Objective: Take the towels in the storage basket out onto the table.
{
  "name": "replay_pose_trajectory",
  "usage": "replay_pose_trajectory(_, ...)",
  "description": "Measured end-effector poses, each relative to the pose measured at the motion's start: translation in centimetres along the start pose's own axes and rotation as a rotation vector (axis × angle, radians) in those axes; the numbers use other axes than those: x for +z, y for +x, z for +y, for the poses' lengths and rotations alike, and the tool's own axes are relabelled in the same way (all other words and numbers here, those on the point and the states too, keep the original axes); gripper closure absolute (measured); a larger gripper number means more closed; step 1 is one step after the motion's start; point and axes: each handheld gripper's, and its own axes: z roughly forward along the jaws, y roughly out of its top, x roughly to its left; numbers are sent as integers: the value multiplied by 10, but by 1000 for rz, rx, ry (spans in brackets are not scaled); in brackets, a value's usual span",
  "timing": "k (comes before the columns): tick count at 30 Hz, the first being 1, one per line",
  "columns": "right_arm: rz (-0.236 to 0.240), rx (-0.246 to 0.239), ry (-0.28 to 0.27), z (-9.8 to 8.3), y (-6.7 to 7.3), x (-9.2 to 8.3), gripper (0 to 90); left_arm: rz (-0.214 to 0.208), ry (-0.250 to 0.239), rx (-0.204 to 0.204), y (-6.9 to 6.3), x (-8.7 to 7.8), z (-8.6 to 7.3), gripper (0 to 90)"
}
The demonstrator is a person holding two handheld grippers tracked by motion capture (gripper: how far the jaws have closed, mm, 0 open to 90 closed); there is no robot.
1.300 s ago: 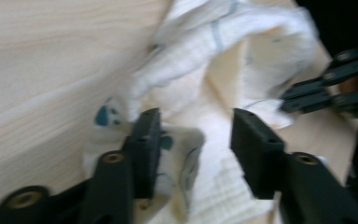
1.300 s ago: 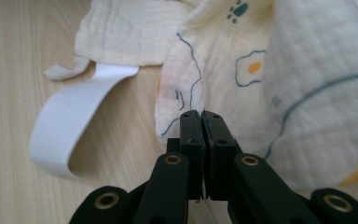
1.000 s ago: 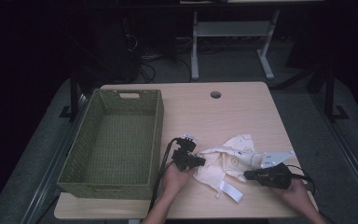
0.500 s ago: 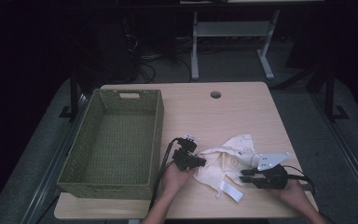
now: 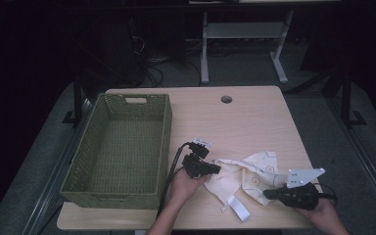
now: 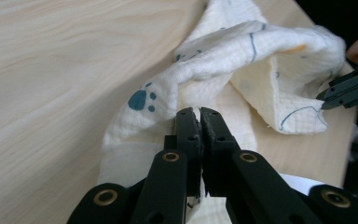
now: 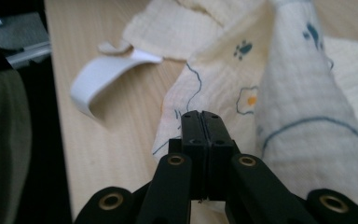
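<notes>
Both claws pinch the cloth [image 5: 245, 174] lying right of the basket [image 5: 120, 147]: the left gripper [image 6: 200, 114] clamps its near-basket edge, while the right gripper [image 7: 201, 116], having just closed, nips the far corner. Either thin pinch could slip if the hands pull apart hard, dropping that corner.

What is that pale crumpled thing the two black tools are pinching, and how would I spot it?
Start at the light wooden table and look right of the green woven basket, near the front edge. There lies a cream muslin cloth, crumpled, with the left gripper and right gripper each shut on an edge. Blue paw prints and a white strap mark it out.
</notes>
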Motion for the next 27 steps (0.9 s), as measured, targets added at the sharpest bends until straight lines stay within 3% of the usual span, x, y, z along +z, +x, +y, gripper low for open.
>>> replay_pose_trajectory(3,-6,-2,-35,4,5,-13,890,-31,-23,21,-3,-5,4,871)
replay_pose_trajectory(6,-10,-10,-72,13,5,-24,890,-59,-76,12,-3,-14,10,871)
replay_pose_trajectory(11,-62,-21,-106,30,-3,-41,890,-32,-146,-1,1,-26,20,871)
replay_pose_trajectory(18,-80,-24,-121,35,-3,-49,890,-3,-178,-5,2,-30,24,871)
replay_pose_trajectory(27,-102,-4,-120,37,-11,-52,890,23,-220,-41,11,-33,30,871)
